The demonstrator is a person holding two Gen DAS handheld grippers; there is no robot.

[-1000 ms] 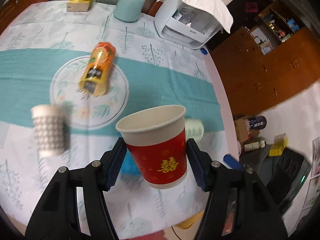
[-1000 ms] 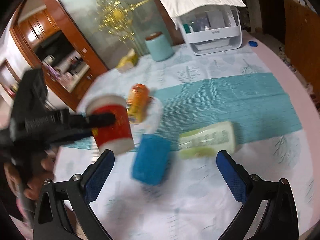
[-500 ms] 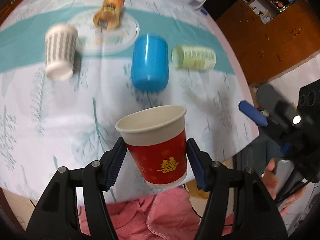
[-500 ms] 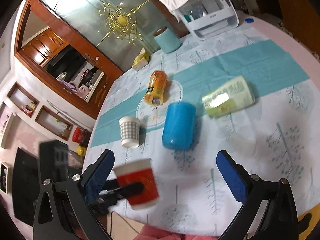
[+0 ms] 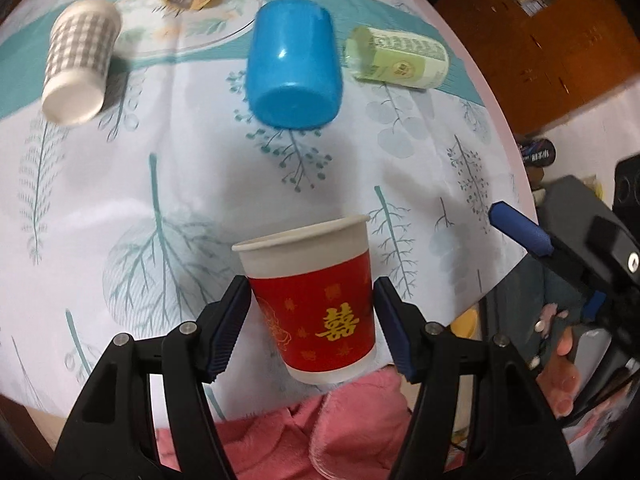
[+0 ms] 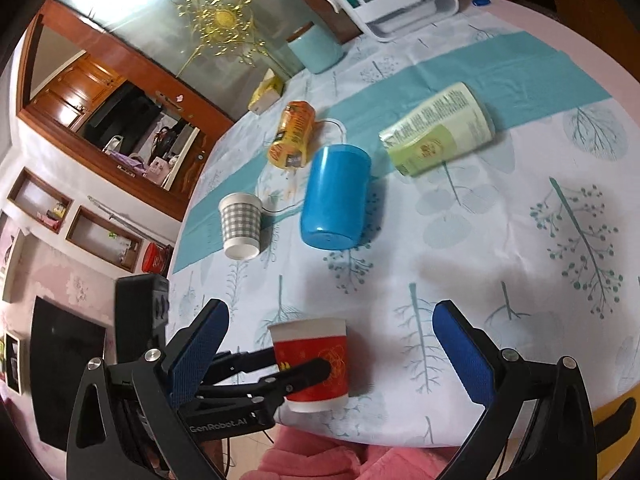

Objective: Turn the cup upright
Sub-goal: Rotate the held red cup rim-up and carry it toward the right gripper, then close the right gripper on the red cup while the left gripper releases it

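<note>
Both pads of my left gripper [image 5: 311, 326] are pinching the red paper cup [image 5: 314, 308] upright between them; my right gripper [image 6: 332, 356] is hanging spread, holding nothing.

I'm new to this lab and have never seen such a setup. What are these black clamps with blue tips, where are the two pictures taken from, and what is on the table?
There is no robot here: a person holds a two-finger gripper in each hand, and each gripper carries a camera that looks along its own fingers.

The left camera's picture shows the left gripper shut on an upright red paper cup, near the table's edge.

The right camera's picture shows the right gripper open, holding nothing, with the left one and its cup in front of it.

On the leaf-patterned tablecloth a blue cup, a green cup and an orange cup lie on their sides. A checked paper cup stands mouth up. Farther back are a white appliance and a teal canister.
</note>
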